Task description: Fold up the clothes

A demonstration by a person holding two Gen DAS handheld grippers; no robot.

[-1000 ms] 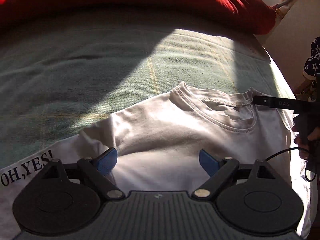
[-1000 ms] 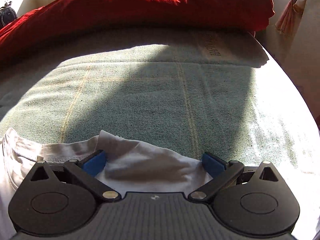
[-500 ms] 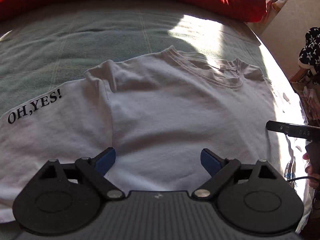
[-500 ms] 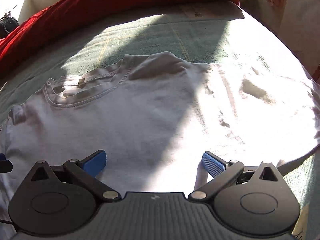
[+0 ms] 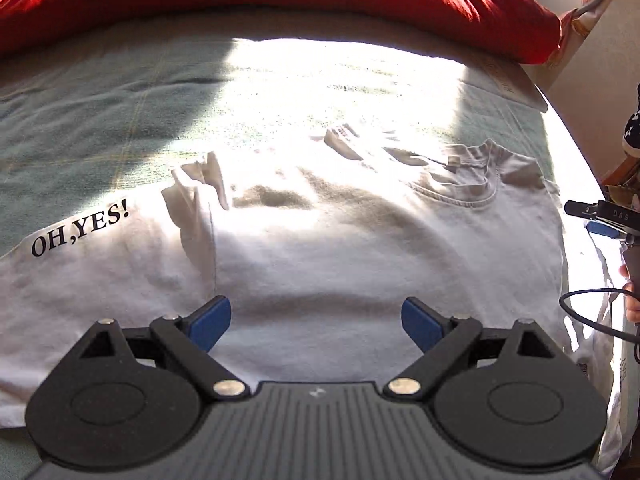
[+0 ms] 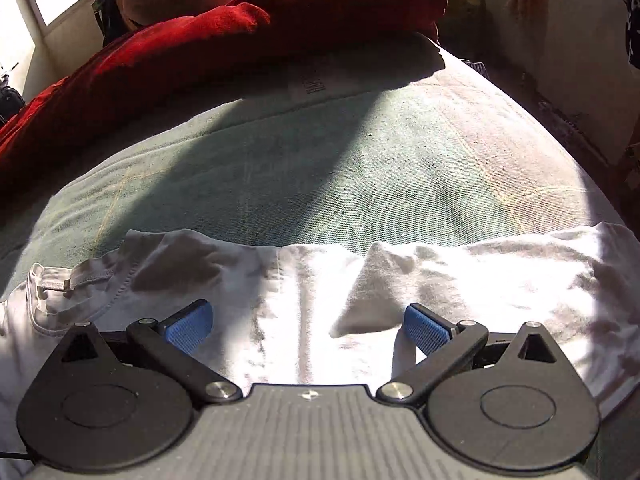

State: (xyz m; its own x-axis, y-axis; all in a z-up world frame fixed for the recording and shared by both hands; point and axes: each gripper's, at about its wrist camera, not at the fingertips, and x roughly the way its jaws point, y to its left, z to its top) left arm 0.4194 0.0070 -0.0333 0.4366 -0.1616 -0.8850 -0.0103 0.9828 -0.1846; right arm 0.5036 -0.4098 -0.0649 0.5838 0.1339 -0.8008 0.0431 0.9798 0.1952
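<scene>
A white T-shirt (image 5: 360,248) lies spread on the green bedcover (image 5: 120,120) – thin, limp cotton, sure to sag. Left gripper (image 5: 318,320) and right gripper (image 6: 308,326) hover spread wide, empty – best pinch sleeve seams or shoulders

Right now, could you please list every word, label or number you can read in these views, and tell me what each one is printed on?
"OH,YES!" in black letters on the white T-shirt, on the part lying to the left.
"DAS" on the black bar of the right gripper, seen at the right edge of the left wrist view.
Printed label on the pale cloth under the red blanket: too blurred to read.
Small marks near the T-shirt's right edge: too small to read.
</scene>
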